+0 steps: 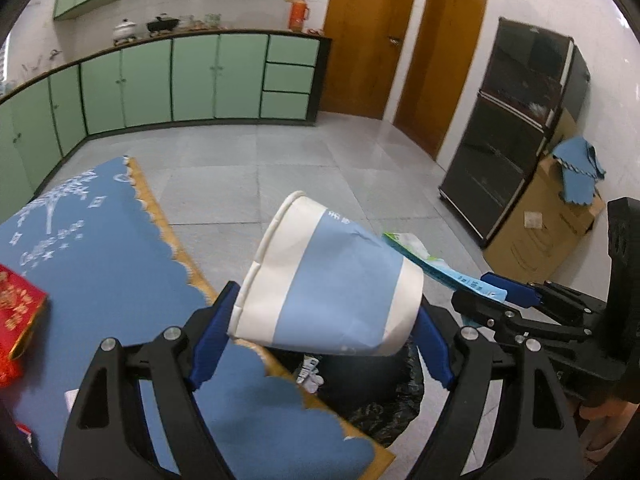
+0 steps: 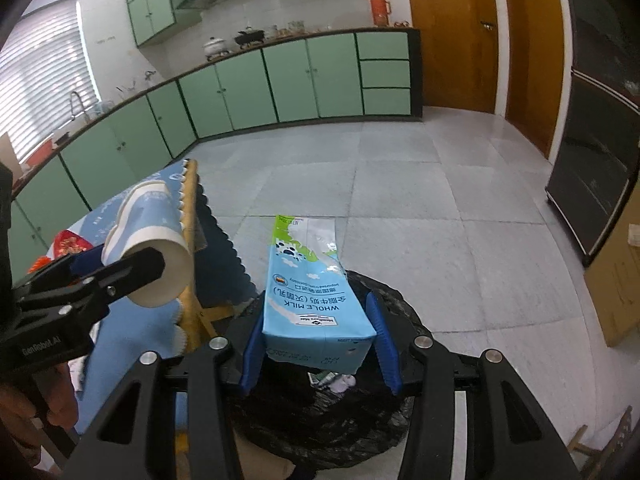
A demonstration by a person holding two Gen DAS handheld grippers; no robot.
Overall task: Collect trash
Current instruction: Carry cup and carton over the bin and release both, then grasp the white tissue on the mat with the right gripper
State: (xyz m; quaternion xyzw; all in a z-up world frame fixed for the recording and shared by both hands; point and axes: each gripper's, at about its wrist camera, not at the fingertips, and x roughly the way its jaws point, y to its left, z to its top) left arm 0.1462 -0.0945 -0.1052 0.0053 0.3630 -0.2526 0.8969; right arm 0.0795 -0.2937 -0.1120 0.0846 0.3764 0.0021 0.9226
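My left gripper (image 1: 324, 320) is shut on a white and blue paper cup (image 1: 328, 276), which lies sideways between the blue pads with its mouth to the left. The right wrist view shows the same cup (image 2: 148, 248) at the left, over the table's edge. My right gripper (image 2: 318, 344) is shut on a light blue whole milk carton (image 2: 308, 288), and the carton (image 1: 432, 264) also shows behind the cup. Both hang above a trash bin lined with a black bag (image 2: 320, 432), (image 1: 384, 404), which holds some white scraps.
A table with a blue scalloped cloth (image 1: 100, 280) stands left of the bin, with a red box (image 1: 16, 308) on it. A black cabinet (image 1: 516, 128) and a cardboard box (image 1: 540, 232) stand at the right wall. Green kitchen cupboards (image 1: 192, 80) line the far side of the tiled floor.
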